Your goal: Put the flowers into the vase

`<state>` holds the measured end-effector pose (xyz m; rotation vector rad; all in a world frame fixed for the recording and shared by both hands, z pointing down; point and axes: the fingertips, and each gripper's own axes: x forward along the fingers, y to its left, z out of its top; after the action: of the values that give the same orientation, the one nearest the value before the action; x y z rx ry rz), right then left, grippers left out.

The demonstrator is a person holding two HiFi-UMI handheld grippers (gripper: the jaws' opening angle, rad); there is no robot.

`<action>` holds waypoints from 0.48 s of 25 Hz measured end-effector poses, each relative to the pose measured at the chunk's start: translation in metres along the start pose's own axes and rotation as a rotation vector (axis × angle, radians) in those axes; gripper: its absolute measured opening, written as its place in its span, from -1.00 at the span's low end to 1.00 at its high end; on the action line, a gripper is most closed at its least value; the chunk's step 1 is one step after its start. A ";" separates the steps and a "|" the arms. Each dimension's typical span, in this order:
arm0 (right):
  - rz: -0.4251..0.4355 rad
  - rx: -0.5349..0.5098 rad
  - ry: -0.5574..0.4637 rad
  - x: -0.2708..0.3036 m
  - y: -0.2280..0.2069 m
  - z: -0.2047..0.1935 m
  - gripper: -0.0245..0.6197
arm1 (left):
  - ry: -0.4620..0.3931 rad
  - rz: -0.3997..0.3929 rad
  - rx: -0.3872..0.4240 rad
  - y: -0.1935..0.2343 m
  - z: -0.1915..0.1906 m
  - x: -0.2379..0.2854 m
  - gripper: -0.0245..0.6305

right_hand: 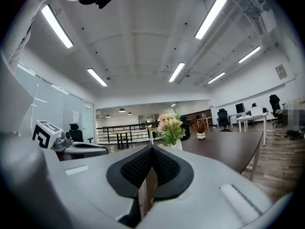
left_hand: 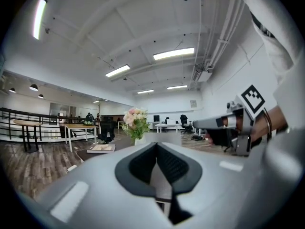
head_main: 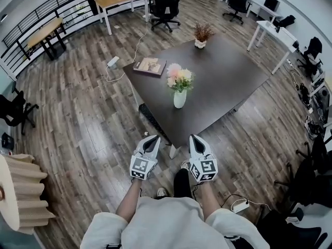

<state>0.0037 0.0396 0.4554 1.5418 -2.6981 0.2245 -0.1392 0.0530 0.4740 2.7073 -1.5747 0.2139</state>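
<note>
A bunch of pink and cream flowers [head_main: 179,78] stands in a white vase [head_main: 179,98] near the front of the dark table [head_main: 228,82]. The same flowers [left_hand: 135,120] show ahead in the left gripper view and, as the flowers [right_hand: 169,127], in the right gripper view. My left gripper [head_main: 154,139] and right gripper [head_main: 195,139] hover side by side off the table's near corner, well short of the vase. Both are shut with nothing between the jaws. The left gripper [left_hand: 156,147] and right gripper [right_hand: 151,149] point level at the table.
A book [head_main: 150,66] lies at the table's far left, and a small pot of dried plants [head_main: 202,36] at its far edge. Office chairs [head_main: 166,7] and light desks [head_main: 117,0] stand beyond. A power strip [head_main: 112,61] and a cable lie on the wooden floor at left.
</note>
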 end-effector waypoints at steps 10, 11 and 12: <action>-0.057 -0.005 -0.003 -0.068 0.000 0.001 -0.94 | -0.025 -0.033 0.006 -0.049 0.017 -0.033 -0.89; -0.060 -0.004 -0.003 -0.074 -0.002 -0.001 -0.94 | -0.024 -0.035 0.006 -0.054 0.016 -0.033 -0.89; -0.062 -0.003 -0.002 -0.079 -0.004 -0.002 -0.94 | -0.023 -0.036 0.006 -0.059 0.016 -0.034 -0.89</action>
<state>0.0469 0.1053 0.4499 1.6233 -2.6459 0.2170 -0.1023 0.1105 0.4577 2.7498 -1.5313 0.1887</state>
